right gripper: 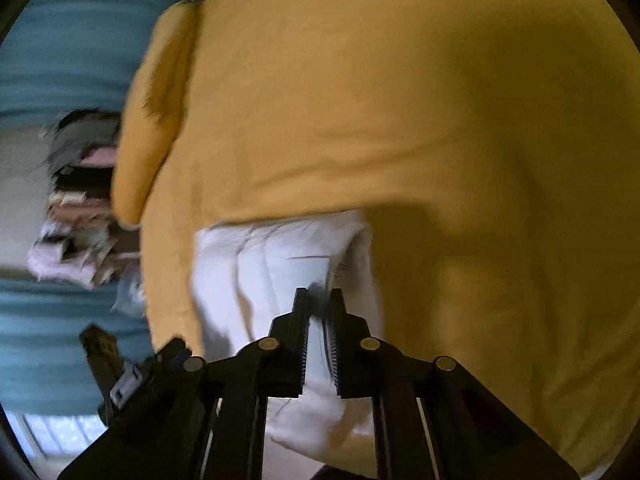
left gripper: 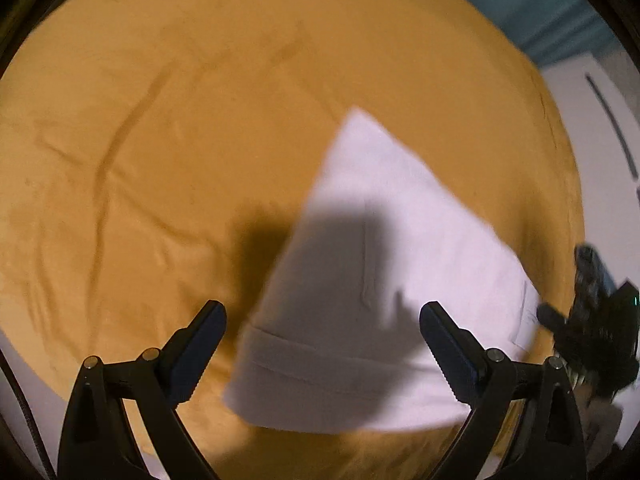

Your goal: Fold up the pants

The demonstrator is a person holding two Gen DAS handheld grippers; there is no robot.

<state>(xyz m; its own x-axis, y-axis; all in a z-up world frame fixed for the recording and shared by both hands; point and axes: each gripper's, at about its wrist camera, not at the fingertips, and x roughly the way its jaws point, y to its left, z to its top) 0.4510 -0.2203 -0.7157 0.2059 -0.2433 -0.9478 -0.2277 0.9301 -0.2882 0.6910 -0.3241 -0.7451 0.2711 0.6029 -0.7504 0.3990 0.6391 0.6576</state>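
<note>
White pants [left gripper: 384, 208] lie folded into a tapered shape on a yellow bedsheet [left gripper: 160, 140], with the hem band nearest the camera. My left gripper [left gripper: 323, 309] hangs open and wide above the hem end, nothing between its fingers, and casts a shadow on the cloth. In the right wrist view the pants [right gripper: 272, 264] lie bunched near the sheet's edge. My right gripper [right gripper: 319, 300] is shut on a fold of that white fabric, which shows between the pads. The right tool's black body [left gripper: 588, 320] shows at the pants' right edge in the left wrist view.
The yellow sheet [right gripper: 400, 120] covers most of both views, with creases on its left part. A pile of clothes and clutter [right gripper: 76, 220] sits beyond the bed's edge against a blue backdrop [right gripper: 60, 40]. A white cabinet [left gripper: 600, 140] stands at the right.
</note>
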